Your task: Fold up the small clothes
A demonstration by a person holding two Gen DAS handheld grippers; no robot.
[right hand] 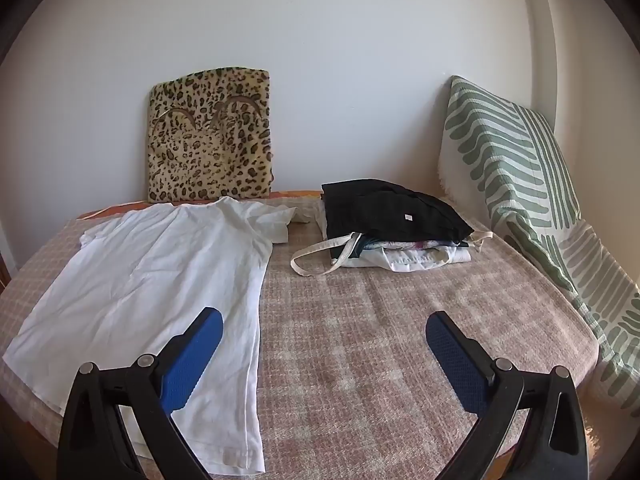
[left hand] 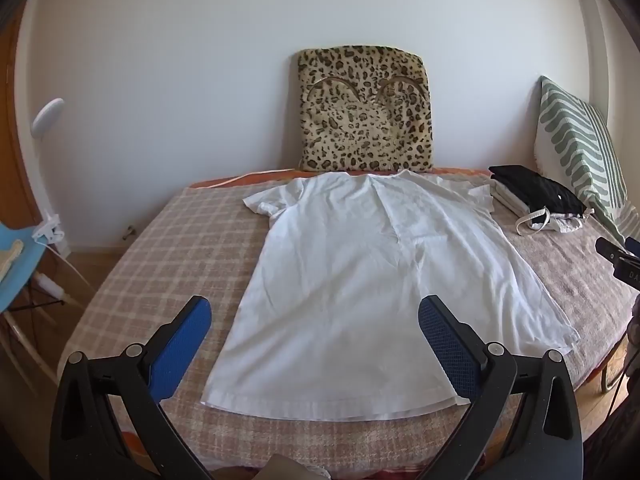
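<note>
Hovering with jaws spread and empty, the left tongs and right tongs face a white T-shirt lying flat on the bed; it looks light and limp, best pinched at hem corners.

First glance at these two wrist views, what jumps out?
A white T-shirt lies spread flat on the checked bedspread, hem toward the cameras. Behind its collar a leopard-print cushion leans on the wall, and to the shirt's right sits a stack of folded clothes with a black garment on top. Both the left gripper and the right gripper are open and hold nothing.
</note>
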